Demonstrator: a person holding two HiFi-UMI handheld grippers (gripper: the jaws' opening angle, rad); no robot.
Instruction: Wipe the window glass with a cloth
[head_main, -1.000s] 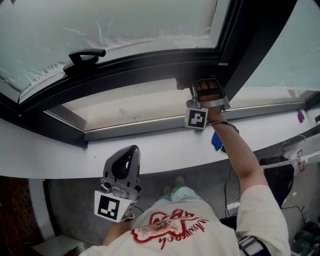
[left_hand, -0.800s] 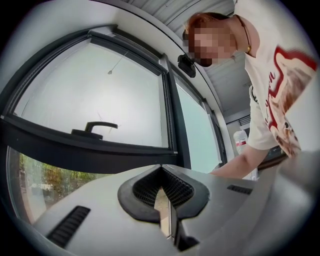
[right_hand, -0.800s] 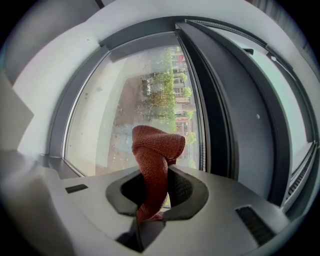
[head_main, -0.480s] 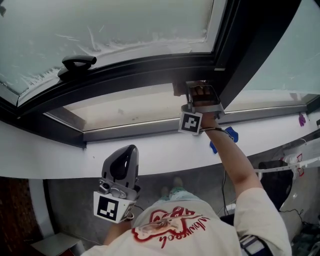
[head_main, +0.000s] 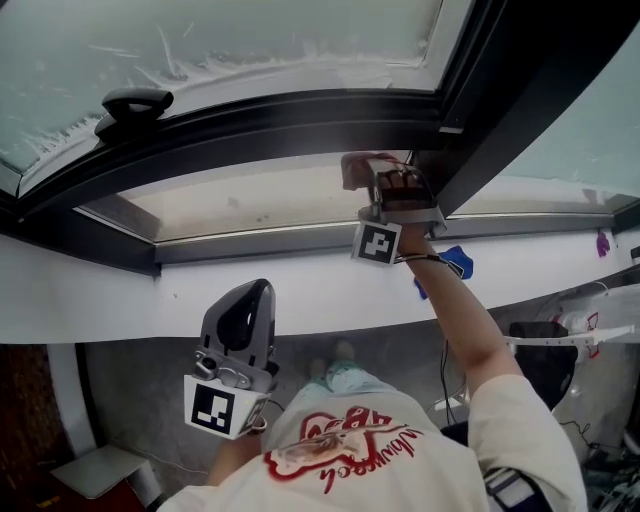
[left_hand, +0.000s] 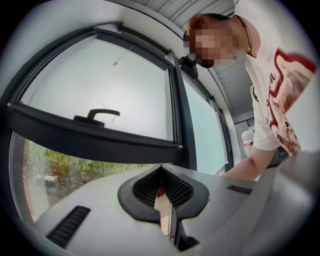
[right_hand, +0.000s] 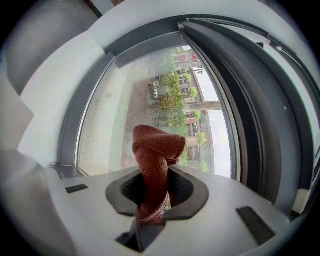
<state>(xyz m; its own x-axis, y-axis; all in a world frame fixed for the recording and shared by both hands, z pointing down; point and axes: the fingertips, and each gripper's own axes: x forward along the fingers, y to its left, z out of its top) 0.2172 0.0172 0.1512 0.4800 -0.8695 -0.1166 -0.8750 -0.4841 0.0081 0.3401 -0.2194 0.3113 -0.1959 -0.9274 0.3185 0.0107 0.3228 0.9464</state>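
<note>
1. The person wore a cream short-sleeved T-shirt (head_main: 505, 415) with a red print (head_main: 330, 450) on the chest.
2. A thin dark cable (head_main: 432, 257) looped at the right wrist.
3. The left gripper (head_main: 254, 294) and right gripper (head_main: 396, 180) had grey shells and black ribbed pads (left_hand: 145, 189).
4. Each carried a marker cube (head_main: 215, 408) with black-and-white squares.

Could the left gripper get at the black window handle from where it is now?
Probably yes. The left gripper hangs below the white sill, empty with its fingers shut. Its view shows the black window handle with nothing in between. It would have to rise and open.
</note>
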